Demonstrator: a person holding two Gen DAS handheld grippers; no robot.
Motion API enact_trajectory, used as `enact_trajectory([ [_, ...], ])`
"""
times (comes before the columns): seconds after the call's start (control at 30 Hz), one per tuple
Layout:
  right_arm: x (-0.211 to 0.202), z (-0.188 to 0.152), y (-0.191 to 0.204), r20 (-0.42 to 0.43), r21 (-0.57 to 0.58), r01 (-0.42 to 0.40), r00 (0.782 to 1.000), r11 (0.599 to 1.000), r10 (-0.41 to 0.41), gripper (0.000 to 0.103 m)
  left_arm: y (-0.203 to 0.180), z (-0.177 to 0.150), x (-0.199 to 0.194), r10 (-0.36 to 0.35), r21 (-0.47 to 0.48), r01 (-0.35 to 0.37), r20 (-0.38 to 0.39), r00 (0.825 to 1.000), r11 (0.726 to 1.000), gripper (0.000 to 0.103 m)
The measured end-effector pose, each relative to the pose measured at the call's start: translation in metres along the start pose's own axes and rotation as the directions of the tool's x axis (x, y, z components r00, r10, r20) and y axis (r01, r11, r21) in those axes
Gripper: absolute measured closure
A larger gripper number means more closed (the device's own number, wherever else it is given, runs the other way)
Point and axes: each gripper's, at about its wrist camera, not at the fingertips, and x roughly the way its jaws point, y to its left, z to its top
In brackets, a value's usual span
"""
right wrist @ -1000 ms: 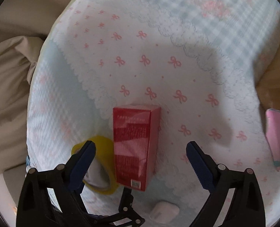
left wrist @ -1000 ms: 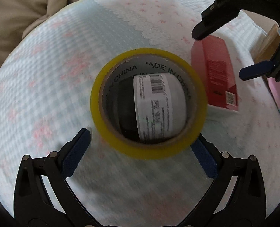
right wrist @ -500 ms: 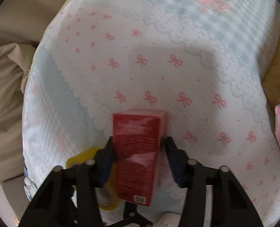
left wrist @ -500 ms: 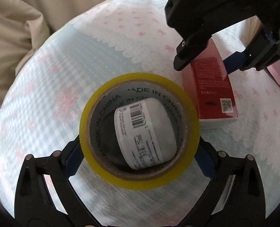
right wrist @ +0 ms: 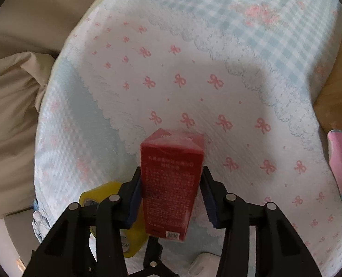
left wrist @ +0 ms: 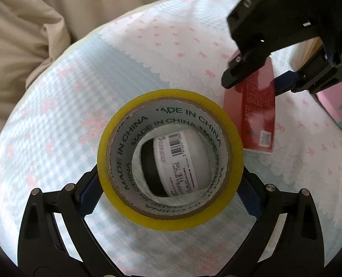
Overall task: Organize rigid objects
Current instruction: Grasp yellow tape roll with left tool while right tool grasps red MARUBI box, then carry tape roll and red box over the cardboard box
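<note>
one tape roll (left wrist: 170,159), one red box (right wrist: 171,182), both gripped

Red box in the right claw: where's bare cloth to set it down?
Free: the bow-print cloth ahead of the red box, between the beige cushion and the pink box. Crowded: behind it, where the left claw grips the yellow tape roll beside a white bottle.

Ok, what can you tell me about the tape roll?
The tape roll is yellow, with a grey-brown cardboard core printed MADE IN CHINA. The left gripper clamps its sides, its hole facing the camera. Through the hole shows a white barcoded container. Whether the roll rests on the cloth is unclear.
</note>
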Motion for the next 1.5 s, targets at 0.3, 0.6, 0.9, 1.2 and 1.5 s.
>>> enact_trajectory([
  [0.3, -0.042, -0.006, 0.003, 0.068, -0.040, -0.071, 0.995, 0.997, 0.073, 0.064, -0.004, 0.006, -0.042, 0.021, -0.016, -0.021, 0.046, 0.999, 1.000, 0.005],
  [0.6, -0.099, -0.027, 0.002, 0.127, -0.100, -0.115, 0.984, 0.988, 0.127, 0.064, -0.010, 0.006, -0.108, 0.049, -0.073, -0.042, 0.092, 0.995, 0.996, 0.005],
  [0.9, -0.187, -0.065, -0.009, 0.177, -0.153, -0.127, 0.972, 0.980, 0.154, 0.064, -0.032, 0.016, -0.206, 0.082, -0.083, -0.073, 0.111, 0.990, 0.994, 0.005],
  [1.2, -0.282, -0.092, -0.041, 0.217, -0.170, -0.153, 0.958, 0.973, 0.189, 0.065, -0.059, 0.031, -0.290, 0.067, -0.149, -0.042, 0.163, 0.984, 0.988, 0.005],
  [1.5, -0.361, -0.071, -0.100, 0.247, -0.213, -0.173, 0.943, 0.962, 0.224, 0.065, -0.117, 0.071, -0.321, 0.077, -0.198, -0.040, 0.183, 0.980, 0.979, 0.005],
])
